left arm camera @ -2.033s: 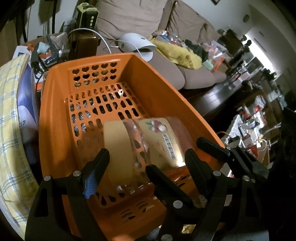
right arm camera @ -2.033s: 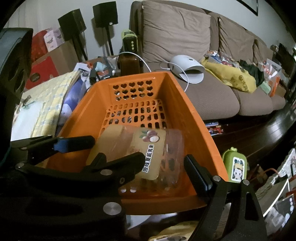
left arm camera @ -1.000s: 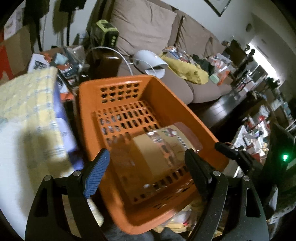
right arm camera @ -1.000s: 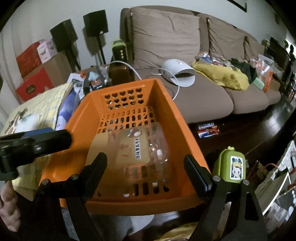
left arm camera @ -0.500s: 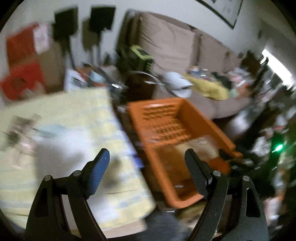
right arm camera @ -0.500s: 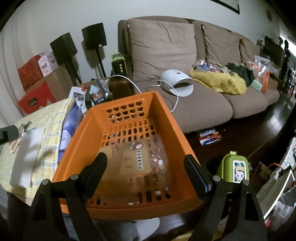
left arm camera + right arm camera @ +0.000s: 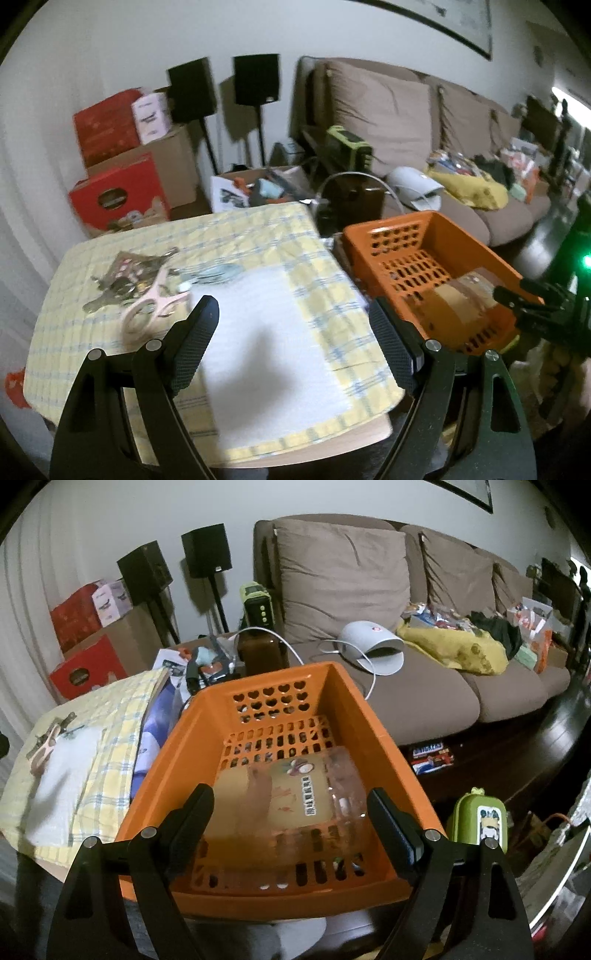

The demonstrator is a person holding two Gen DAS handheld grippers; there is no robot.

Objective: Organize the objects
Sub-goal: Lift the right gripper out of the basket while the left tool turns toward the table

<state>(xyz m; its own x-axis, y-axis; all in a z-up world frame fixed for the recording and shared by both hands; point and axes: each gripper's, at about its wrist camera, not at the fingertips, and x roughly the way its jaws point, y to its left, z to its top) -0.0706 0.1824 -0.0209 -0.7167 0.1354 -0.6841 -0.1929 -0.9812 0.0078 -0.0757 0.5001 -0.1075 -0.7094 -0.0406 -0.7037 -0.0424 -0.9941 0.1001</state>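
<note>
A: Starting at the left, what's left on the table (image 7: 354, 435)?

B: On the yellow checked cloth (image 7: 258, 236) lie a bunch of keys (image 7: 122, 280) and a pink clip (image 7: 147, 314), touching each other, with a white sheet (image 7: 273, 350) just beside them. None of it is sorted yet, I'd say.

A: And the left gripper (image 7: 295, 343)?

B: Hovers over the white sheet, fingers (image 7: 195, 339) wide apart, nothing between them.

A: Further right?

B: The orange basket (image 7: 369, 709) sits beside the table, and a clear plastic jar (image 7: 295, 801) with a tan lid lies on its side inside. That piece looks done.

A: The right gripper (image 7: 291, 830)?

B: Above the basket's near edge, fingers spread, empty.
</note>
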